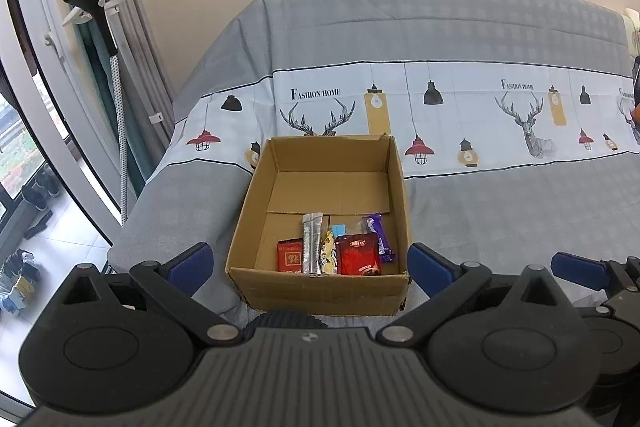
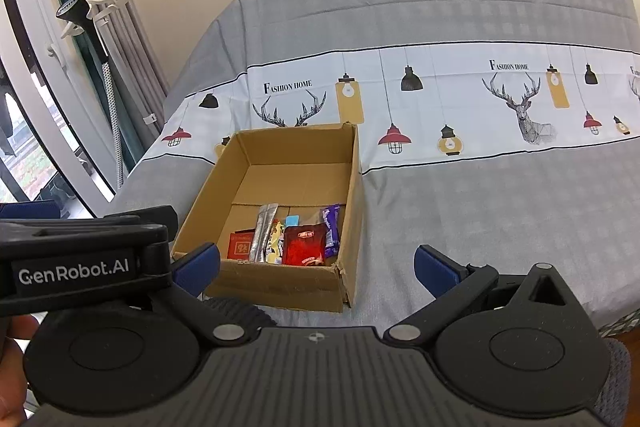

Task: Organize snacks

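An open cardboard box [image 1: 256, 227] stands on the bed near its front edge; it also shows in the right wrist view [image 2: 200, 205]. Several snack packets lie along its near wall: a red square packet [image 1: 289, 256], a silver stick [image 1: 311, 243], a yellow packet [image 1: 328, 259], a dark red pouch [image 1: 357, 254] and a purple bar [image 1: 380, 237]. My left gripper [image 1: 310, 267] is open and empty, its blue pads either side of the box's near wall. My right gripper [image 2: 316, 265] is open and empty, just in front of the box's near right corner.
The bed [image 1: 500, 211] has a grey cover with a white band of deer and lamps. A garment steamer [image 1: 96, 15] on a pole stands left of the bed by the curtain and window. The left gripper's body [image 2: 76, 267] fills the left side of the right wrist view.
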Demonstrator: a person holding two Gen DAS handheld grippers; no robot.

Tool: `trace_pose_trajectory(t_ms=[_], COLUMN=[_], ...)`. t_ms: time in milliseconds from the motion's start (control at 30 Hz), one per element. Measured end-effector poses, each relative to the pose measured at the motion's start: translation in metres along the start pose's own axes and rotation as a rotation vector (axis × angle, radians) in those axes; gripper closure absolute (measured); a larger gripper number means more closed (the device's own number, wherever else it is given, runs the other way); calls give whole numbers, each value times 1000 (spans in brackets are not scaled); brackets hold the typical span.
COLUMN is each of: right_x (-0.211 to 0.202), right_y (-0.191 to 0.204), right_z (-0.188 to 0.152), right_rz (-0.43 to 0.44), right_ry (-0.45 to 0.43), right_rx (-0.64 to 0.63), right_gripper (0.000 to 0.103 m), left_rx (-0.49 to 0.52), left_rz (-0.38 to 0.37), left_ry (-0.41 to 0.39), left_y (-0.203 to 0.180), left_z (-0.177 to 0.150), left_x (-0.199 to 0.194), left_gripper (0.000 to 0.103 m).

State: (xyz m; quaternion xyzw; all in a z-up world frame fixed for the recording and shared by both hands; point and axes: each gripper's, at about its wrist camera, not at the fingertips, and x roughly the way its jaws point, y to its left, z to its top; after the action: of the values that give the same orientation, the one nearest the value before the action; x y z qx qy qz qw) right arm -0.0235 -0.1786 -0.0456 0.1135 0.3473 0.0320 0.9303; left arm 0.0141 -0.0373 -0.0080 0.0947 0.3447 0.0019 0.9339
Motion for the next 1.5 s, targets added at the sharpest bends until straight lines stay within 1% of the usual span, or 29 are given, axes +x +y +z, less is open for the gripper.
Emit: trace_pose_trajectory(t_ms=[1500], right_x=[-1], right_y=[-2], right_z=[-2], right_rz=[16], right_ry=[9], right_rx=[11], right_gripper=[1], left_rx=[13], left_rz=[0], left_ry=[8], left_y=[1], left_z=[-3], left_x=[-1], left_gripper=[0])
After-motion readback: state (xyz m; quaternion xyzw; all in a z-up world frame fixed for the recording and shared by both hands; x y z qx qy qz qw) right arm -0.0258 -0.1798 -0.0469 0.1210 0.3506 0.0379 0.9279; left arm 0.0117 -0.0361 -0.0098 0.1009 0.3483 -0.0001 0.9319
